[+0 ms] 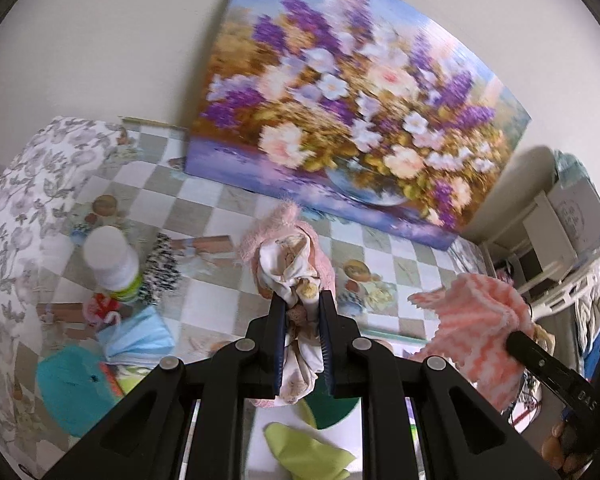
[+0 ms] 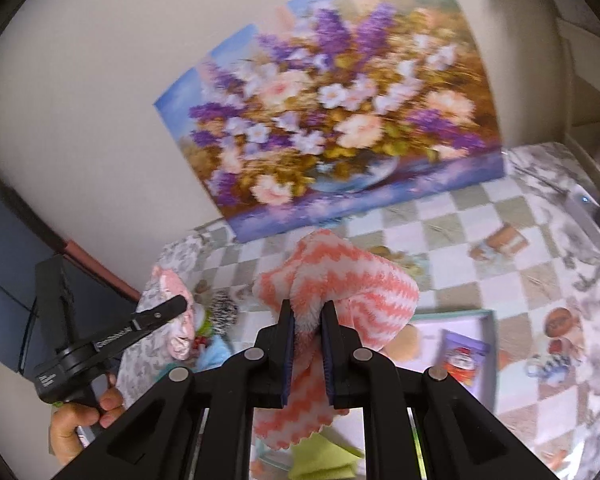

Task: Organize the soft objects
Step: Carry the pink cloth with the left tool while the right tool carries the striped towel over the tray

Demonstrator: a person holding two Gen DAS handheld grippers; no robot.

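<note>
The left gripper (image 1: 302, 312) clamps a pink printed cloth (image 1: 288, 256) above the counter (image 1: 216, 216); the right gripper (image 2: 307, 322) clamps a coral zigzag towel (image 2: 340, 280) — only its view shows the open box (image 2: 488, 320) holding a purple packet (image 2: 462, 354).

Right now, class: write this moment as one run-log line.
left gripper: shut on pink cloth bundle | right gripper: shut on striped towel | both lifted above checkered table
</note>
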